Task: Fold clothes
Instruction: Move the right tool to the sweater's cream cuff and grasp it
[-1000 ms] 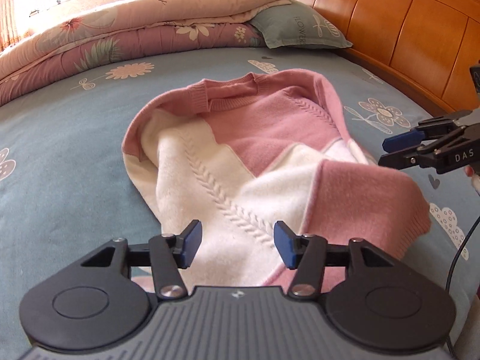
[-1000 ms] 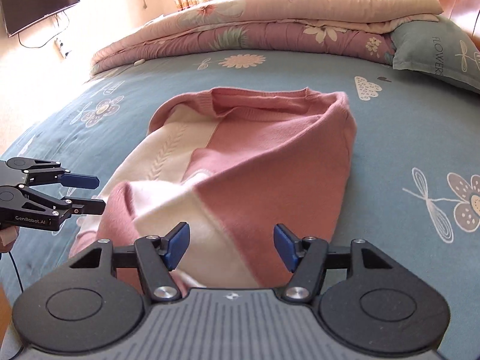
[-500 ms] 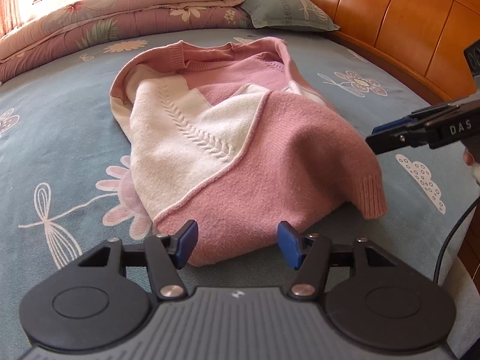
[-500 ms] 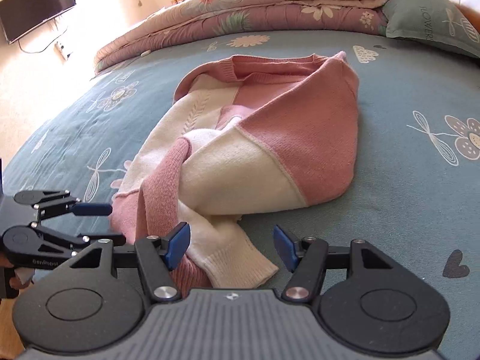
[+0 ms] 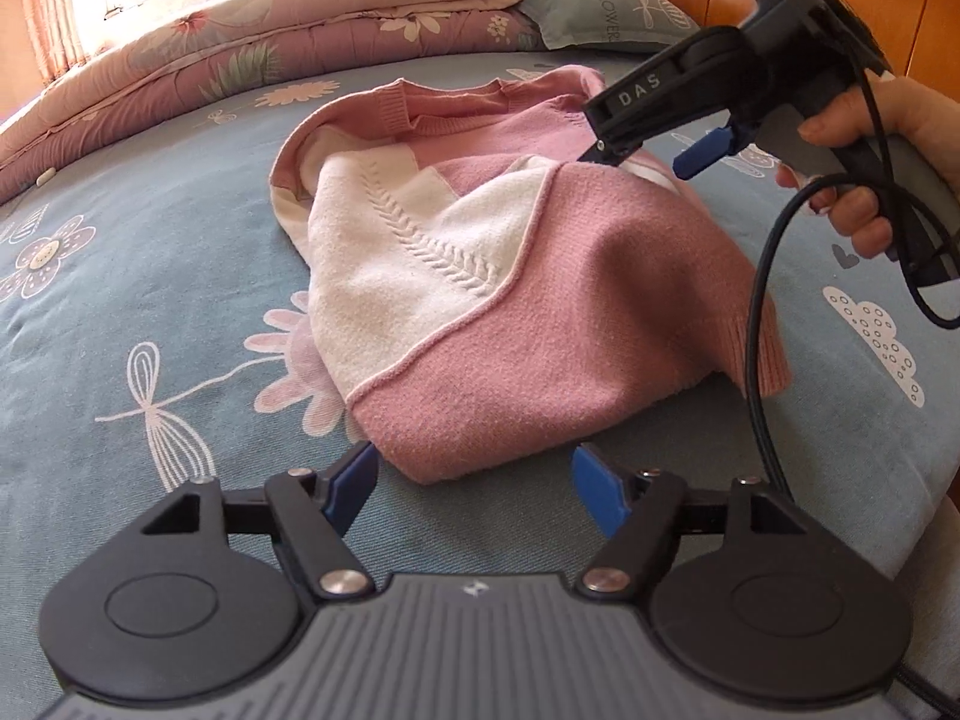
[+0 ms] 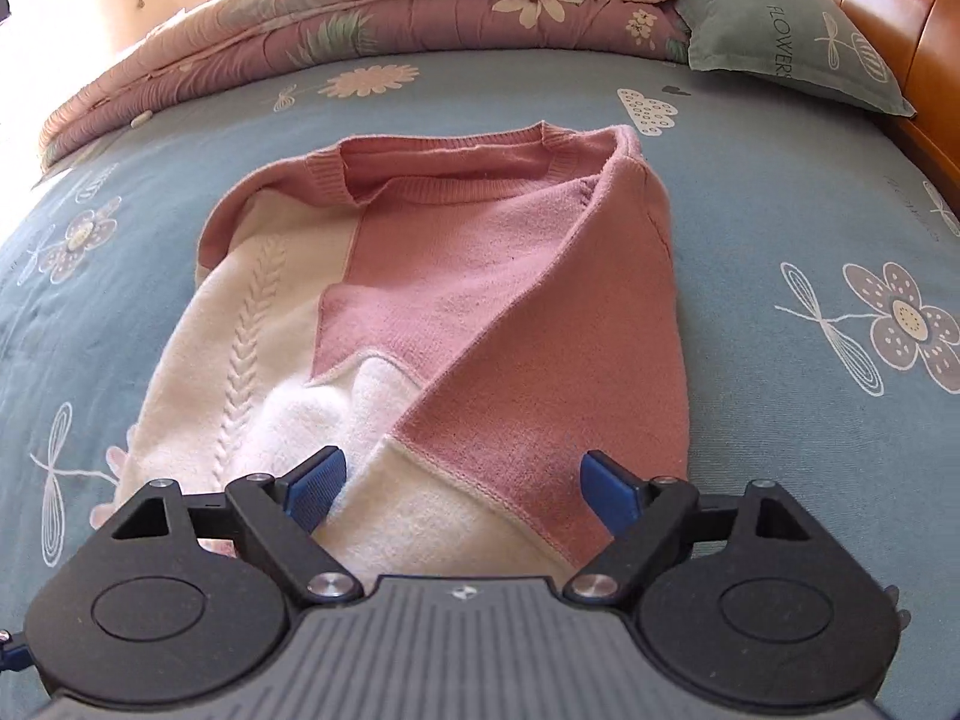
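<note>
Left wrist view gives me the pink and white sweater [image 5: 480, 276] lying on the blue bed sheet [image 5: 150, 276], partly folded, with one pink part laid across the white part that has a braided pattern. Its neckline points to the far side of the bed, and a ribbed cuff [image 5: 762, 354] sticks out at the right edge of the bundle. My left gripper [image 5: 474, 480] is just before the near edge of the sweater, with its two blue pads wide apart and nothing between them; the cloth does not touch them. From the right, the right gripper [image 5: 651, 159] comes over the far part of the sweater, held by a hand [image 5: 852, 174] around the black handle, and a black cable [image 5: 756, 312] hangs down from it across the cuff. In the right wrist view the right gripper [image 6: 462, 480] also has its fingers spread wide, with the white fabric of the sweater [image 6: 468, 300] under and between them, but they do not pinch it. Whether the left pad touches the cloth I cannot tell. Behind the sweater a folded floral quilt [image 6: 372, 18] lies along the far side, a grey-green pillow [image 6: 786, 42] is beside it, and a wooden headboard [image 6: 888, 24] stands at the right.
</note>
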Demonstrator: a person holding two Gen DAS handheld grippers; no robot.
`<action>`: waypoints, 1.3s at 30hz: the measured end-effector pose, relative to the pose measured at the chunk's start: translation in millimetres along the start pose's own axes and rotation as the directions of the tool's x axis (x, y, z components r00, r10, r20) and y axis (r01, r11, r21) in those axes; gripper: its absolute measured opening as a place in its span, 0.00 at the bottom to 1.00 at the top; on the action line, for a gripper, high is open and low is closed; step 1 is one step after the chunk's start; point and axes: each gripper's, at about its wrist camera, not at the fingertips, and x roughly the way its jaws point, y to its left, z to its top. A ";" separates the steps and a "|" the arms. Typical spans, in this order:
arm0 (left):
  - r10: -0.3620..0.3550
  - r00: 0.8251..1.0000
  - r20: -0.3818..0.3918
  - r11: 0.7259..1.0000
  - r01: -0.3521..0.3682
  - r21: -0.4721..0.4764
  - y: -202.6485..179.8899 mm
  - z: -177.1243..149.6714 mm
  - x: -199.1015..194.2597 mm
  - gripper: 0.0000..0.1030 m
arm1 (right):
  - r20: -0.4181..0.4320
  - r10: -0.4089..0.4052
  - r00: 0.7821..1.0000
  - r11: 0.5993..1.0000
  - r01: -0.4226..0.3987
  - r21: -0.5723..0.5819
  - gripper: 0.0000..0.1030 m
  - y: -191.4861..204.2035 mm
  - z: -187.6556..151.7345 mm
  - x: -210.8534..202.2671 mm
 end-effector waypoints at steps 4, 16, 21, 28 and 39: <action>-0.008 1.000 0.009 1.000 0.008 -0.021 8.5 -4.0 -1.5 0.76 | -0.034 0.000 0.999 0.997 0.002 0.078 0.88 -33.6 -12.0 -4.4; -0.040 0.999 0.014 0.998 0.041 -0.045 13.1 -11.3 -2.3 0.76 | -0.147 0.004 0.989 0.990 0.016 0.138 0.90 -45.6 -21.4 20.4; -0.026 1.000 0.015 0.999 0.027 -0.039 17.5 -15.2 -4.7 0.78 | -0.171 -0.107 0.980 0.994 0.112 0.021 0.91 -48.1 -17.1 12.8; -0.019 1.000 0.012 0.998 0.020 -0.063 20.1 -14.8 -2.1 0.78 | -0.204 -0.206 0.957 0.977 0.188 -0.103 0.93 -36.4 -16.2 27.8; -0.028 1.000 -0.008 0.998 0.027 -0.052 17.5 -15.0 6.1 0.81 | -0.200 -0.441 0.875 0.892 0.403 -0.205 0.94 -109.8 -10.6 21.5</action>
